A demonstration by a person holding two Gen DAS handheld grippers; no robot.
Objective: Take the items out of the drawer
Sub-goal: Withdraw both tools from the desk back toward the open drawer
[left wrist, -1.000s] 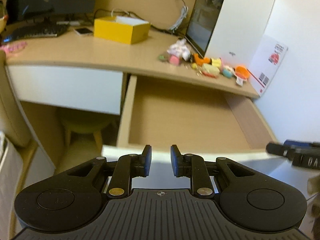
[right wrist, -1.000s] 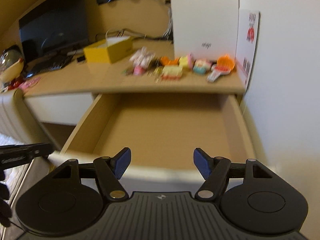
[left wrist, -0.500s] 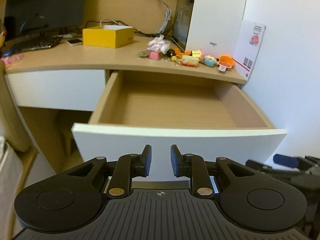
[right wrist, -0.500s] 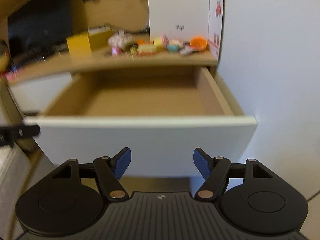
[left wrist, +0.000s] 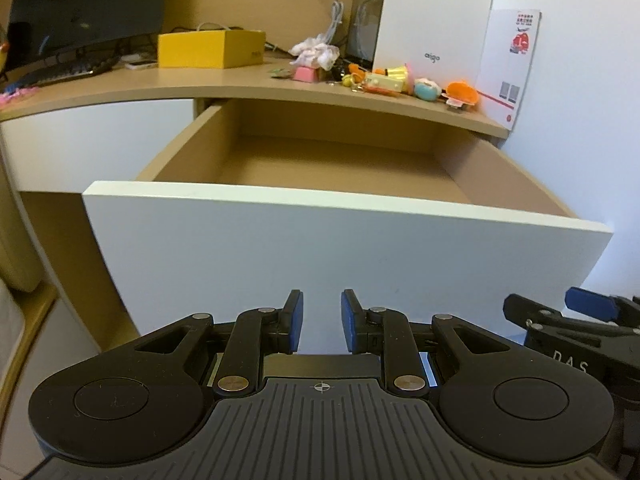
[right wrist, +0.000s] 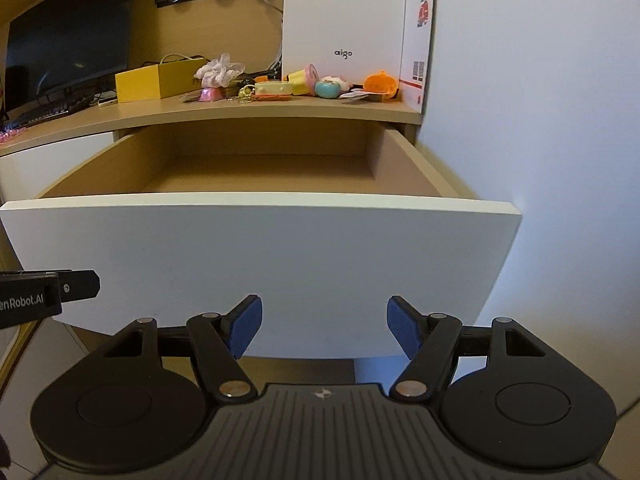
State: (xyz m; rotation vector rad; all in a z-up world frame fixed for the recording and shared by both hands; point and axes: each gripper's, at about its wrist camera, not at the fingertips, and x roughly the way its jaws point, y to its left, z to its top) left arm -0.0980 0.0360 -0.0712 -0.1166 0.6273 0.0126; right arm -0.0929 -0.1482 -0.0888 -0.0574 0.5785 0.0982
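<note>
The drawer stands pulled out under the desk, its white front panel point(left wrist: 320, 256) point(right wrist: 260, 256) filling the middle of both views. Only the back strip of its wooden floor shows, and nothing lies on it. Several small toys point(left wrist: 388, 78) point(right wrist: 280, 88) lie in a cluster on the desk top above the drawer. My left gripper point(left wrist: 322, 312) is low in front of the panel, open by a narrow gap with nothing between the pads. To its right, my right gripper point(right wrist: 324, 324) faces the same panel, open wide and empty.
A yellow box point(left wrist: 208, 50) point(right wrist: 156, 80), a keyboard point(left wrist: 68, 72) and a dark monitor point(left wrist: 88, 4) sit on the desk to the left. A white case point(left wrist: 432, 20) stands behind the toys. A white wall point(right wrist: 540, 120) runs close along the drawer's right side.
Both grippers have sunk from above the drawer to in front of its white panel, so most of the drawer floor is now hidden. Neither jaw gap has changed.
</note>
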